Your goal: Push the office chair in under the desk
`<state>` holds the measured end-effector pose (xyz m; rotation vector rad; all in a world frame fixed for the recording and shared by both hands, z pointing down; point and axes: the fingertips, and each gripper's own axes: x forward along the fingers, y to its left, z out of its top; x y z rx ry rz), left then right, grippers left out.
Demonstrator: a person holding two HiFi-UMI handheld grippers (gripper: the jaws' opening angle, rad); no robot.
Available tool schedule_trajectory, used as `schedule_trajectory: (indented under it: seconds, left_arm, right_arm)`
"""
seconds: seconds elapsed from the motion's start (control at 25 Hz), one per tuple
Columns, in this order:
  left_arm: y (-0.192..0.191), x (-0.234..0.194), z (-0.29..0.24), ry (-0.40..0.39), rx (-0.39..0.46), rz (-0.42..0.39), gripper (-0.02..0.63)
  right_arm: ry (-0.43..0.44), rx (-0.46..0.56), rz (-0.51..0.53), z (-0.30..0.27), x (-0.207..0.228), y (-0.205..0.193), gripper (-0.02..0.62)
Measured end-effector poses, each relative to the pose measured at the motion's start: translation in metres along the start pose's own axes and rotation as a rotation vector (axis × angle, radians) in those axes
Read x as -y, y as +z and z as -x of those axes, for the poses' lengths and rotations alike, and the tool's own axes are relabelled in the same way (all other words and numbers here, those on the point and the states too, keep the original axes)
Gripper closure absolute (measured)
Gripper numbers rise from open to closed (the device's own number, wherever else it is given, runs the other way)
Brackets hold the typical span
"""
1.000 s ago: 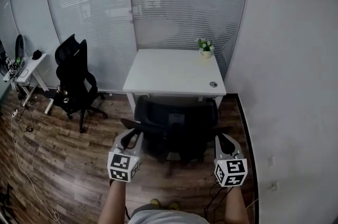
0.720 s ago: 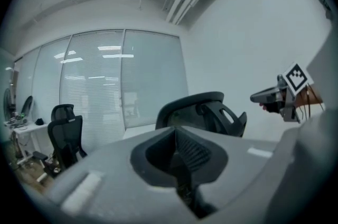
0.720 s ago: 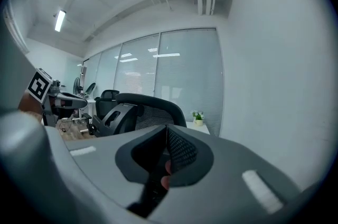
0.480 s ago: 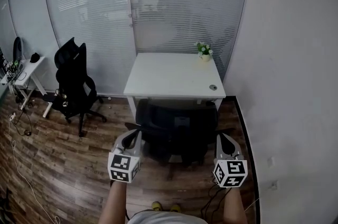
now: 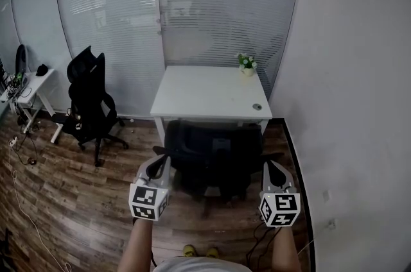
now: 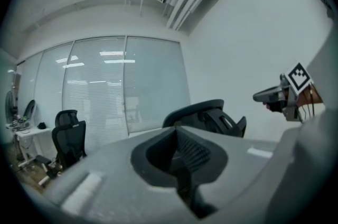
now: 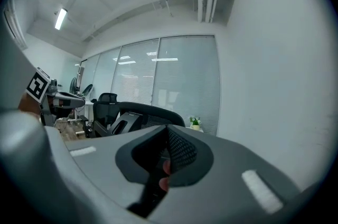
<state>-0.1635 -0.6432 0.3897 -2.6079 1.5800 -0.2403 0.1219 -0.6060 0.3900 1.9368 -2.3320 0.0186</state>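
The black office chair (image 5: 215, 158) stands at the front of the white desk (image 5: 212, 94), its back towards me and its seat partly under the desktop. My left gripper (image 5: 160, 161) is just behind the chair's left armrest, and my right gripper (image 5: 268, 165) is behind its right armrest. Contact with the chair cannot be told. Both are shut with nothing between the jaws. In the left gripper view the shut jaws point at the chair back (image 6: 211, 114). In the right gripper view the chair back (image 7: 142, 114) shows past the shut jaws.
A small potted plant (image 5: 248, 63) and a round grommet (image 5: 257, 106) are on the desk. A second black chair (image 5: 90, 101) stands at the left beside a side table (image 5: 29, 85). Glass partitions lie behind, a white wall (image 5: 347, 104) at the right, and cables (image 5: 26, 200) on the wooden floor.
My left gripper has drifted slightly down and to the left. The right gripper, the chair and the desk keep their places.
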Motion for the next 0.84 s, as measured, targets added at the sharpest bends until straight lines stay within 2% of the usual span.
schedule_trajectory:
  seconds: [0.84]
  left_arm:
    - [0.012,-0.003,0.009,-0.014,0.021,-0.025,0.607]
  right_arm:
    - [0.005,0.022,0.016,0.008,-0.011,0.014,0.592]
